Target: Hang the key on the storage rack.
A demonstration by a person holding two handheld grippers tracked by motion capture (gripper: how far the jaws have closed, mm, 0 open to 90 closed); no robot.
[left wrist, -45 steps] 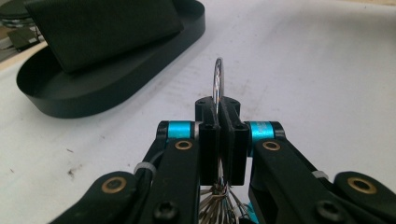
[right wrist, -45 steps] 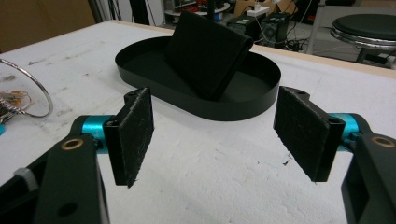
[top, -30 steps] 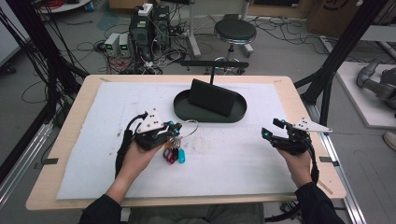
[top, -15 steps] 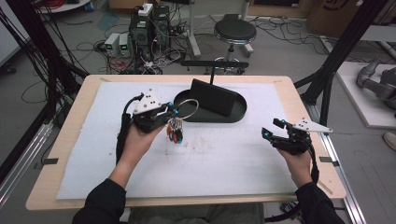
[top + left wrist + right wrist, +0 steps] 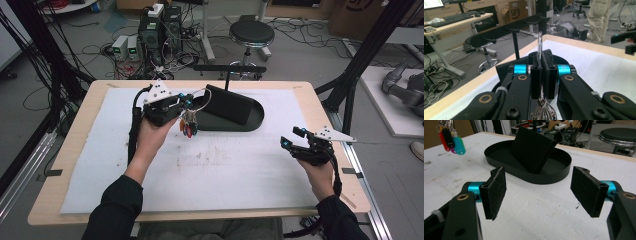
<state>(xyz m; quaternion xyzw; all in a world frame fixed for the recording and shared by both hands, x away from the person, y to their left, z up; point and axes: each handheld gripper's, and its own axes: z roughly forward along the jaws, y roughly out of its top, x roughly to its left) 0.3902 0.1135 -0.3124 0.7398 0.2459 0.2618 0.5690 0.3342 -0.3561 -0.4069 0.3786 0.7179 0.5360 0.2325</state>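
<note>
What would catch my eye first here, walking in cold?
Probably the bunch of keys with bright tags, dangling above the white mat from the left gripper, whose jaws are shut on its ring. Just beyond it sits a black oval tray with a slanted black block standing in it, near the table's far edge. The right gripper hovers open near the right side.

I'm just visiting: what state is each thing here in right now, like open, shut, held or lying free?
Left hand-held gripper: shut on the key ring, lifted off the table.
Key ring: pinched between the pads, tags hanging below.
Coloured key tags: dangling in the air.
Right hand-held gripper: open, holding nothing.
Black oval tray: resting on the white mat.
Black stand: tilted, inside the tray.
</note>
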